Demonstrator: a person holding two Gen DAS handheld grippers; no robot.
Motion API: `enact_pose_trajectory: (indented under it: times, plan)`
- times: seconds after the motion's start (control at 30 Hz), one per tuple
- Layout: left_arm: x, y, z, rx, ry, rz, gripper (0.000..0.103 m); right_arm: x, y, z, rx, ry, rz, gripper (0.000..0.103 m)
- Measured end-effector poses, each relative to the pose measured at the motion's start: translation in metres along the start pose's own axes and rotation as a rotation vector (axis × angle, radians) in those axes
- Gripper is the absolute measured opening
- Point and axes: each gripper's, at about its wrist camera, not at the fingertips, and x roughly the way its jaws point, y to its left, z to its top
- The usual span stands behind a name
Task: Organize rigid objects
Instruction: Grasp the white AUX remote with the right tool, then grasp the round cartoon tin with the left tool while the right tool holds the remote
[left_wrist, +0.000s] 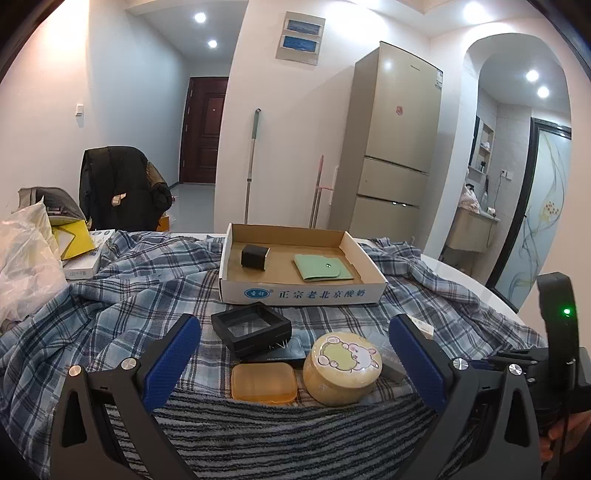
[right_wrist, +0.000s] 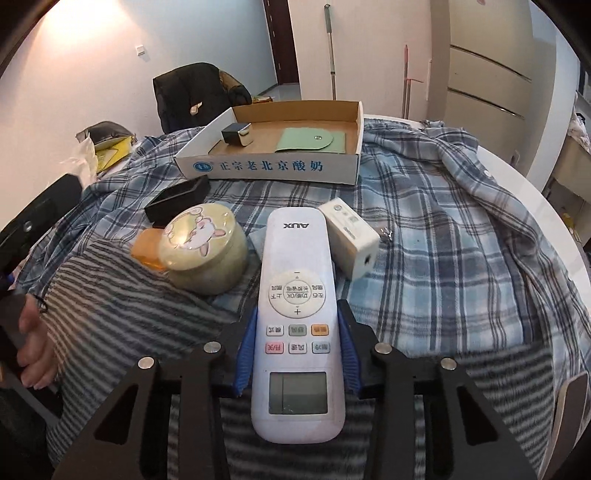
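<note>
My right gripper (right_wrist: 297, 308) is shut on a white AUX remote (right_wrist: 295, 258), its blue pads (right_wrist: 245, 354) pressed against the remote's two long sides. Just right of the remote lies a white charger box (right_wrist: 349, 240). My left gripper (left_wrist: 295, 350) stands open and holds nothing. Between its fingers I see a round cartoon-lid tin (left_wrist: 341, 369), an orange translucent case (left_wrist: 264, 382) and a black square frame box (left_wrist: 251, 325). Farther back, a cardboard tray (left_wrist: 303, 293) holds a black cube (left_wrist: 255, 256) and a green pouch (left_wrist: 323, 267).
A blue plaid shirt (left_wrist: 110, 295) and a grey striped towel (left_wrist: 277, 424) cover the white round table (right_wrist: 535, 192). A plastic bag (left_wrist: 26, 258) and yellow and white boxes sit far left. Behind stand a chair with a black jacket (left_wrist: 118, 184), mops and a fridge (left_wrist: 395, 147).
</note>
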Motion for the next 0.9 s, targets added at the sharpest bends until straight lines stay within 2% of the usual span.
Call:
enact_pose_trajectory:
  times: [0.23, 0.4, 0.43, 0.5, 0.53, 0.57, 0.6, 0.8, 0.9]
  plan:
    - [-0.006, -0.005, -0.001, 0.030, 0.007, -0.008, 0.103, -0.009, -0.002, -0.021, 0.023, 0.055, 0.031, 0.039]
    - [-0.006, -0.011, -0.003, 0.059, 0.006, 0.003, 0.103, -0.004, -0.003, -0.016, 0.049, 0.025, 0.017, 0.048]
    - [-0.007, -0.010, -0.003, 0.057, 0.003, 0.003, 0.103, -0.002, -0.002, -0.015, 0.053, 0.021, 0.013, 0.053]
    - [-0.007, -0.009, -0.003, 0.054, 0.002, 0.002, 0.103, 0.004, -0.001, -0.013, 0.058, 0.034, 0.004, 0.054]
    - [-0.007, -0.009, -0.003, 0.052, 0.004, 0.003, 0.103, 0.008, 0.000, -0.013, 0.058, 0.051, -0.010, 0.053]
    - [-0.007, -0.009, -0.003, 0.052, 0.007, 0.003, 0.103, 0.011, 0.002, -0.014, 0.050, 0.068, -0.035, 0.042]
    - [-0.007, -0.008, -0.003, 0.050, 0.010, 0.002, 0.103, 0.012, 0.004, -0.015, 0.037, 0.067, -0.059, 0.039]
    - [-0.003, -0.013, 0.001, 0.078, 0.056, -0.038, 0.103, -0.012, 0.001, -0.010, 0.034, -0.043, -0.099, 0.039]
    - [0.002, -0.018, 0.006, 0.105, 0.081, -0.068, 0.103, -0.021, -0.005, -0.003, 0.033, -0.096, -0.151, 0.039]
